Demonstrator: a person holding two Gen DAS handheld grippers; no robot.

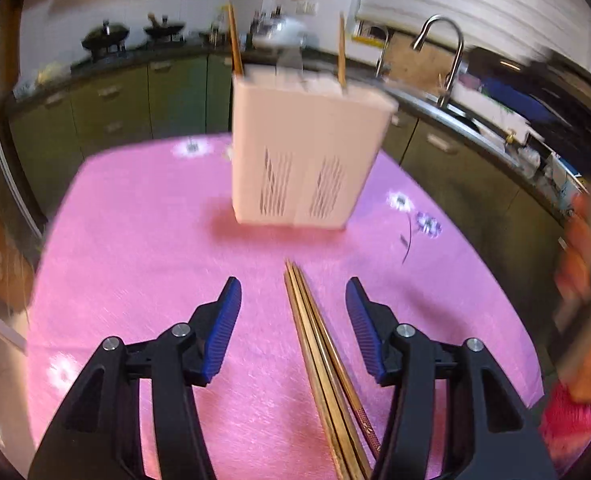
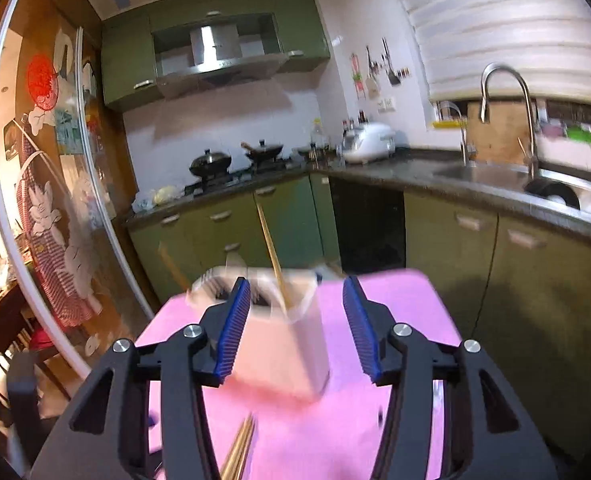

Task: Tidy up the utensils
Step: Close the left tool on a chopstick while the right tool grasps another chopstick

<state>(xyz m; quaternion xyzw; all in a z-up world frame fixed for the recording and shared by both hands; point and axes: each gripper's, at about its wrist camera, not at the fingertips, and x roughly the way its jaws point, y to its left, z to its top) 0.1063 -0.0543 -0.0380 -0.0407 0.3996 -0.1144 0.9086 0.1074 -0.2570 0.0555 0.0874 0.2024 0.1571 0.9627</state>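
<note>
A white slotted utensil holder (image 1: 303,156) stands upright on the pink tablecloth (image 1: 135,248). Two single chopsticks stick up out of it, one (image 1: 234,40) at its left, one (image 1: 341,52) at its right. A bundle of wooden chopsticks (image 1: 323,364) lies flat on the cloth, between the fingers of my left gripper (image 1: 293,292), which is open above them and not touching. In the right wrist view my right gripper (image 2: 297,292) is open in front of the holder (image 2: 283,344), with a chopstick (image 2: 273,256) leaning out of it. The lying chopsticks' (image 2: 239,452) tips show below.
Green kitchen cabinets (image 2: 223,232), a stove with pans (image 2: 211,164) and a sink with a tall faucet (image 1: 451,52) ring the table. A person's hand and pink sleeve (image 1: 583,320) are blurred at the right edge of the left wrist view. The cloth's far edge drops off behind the holder.
</note>
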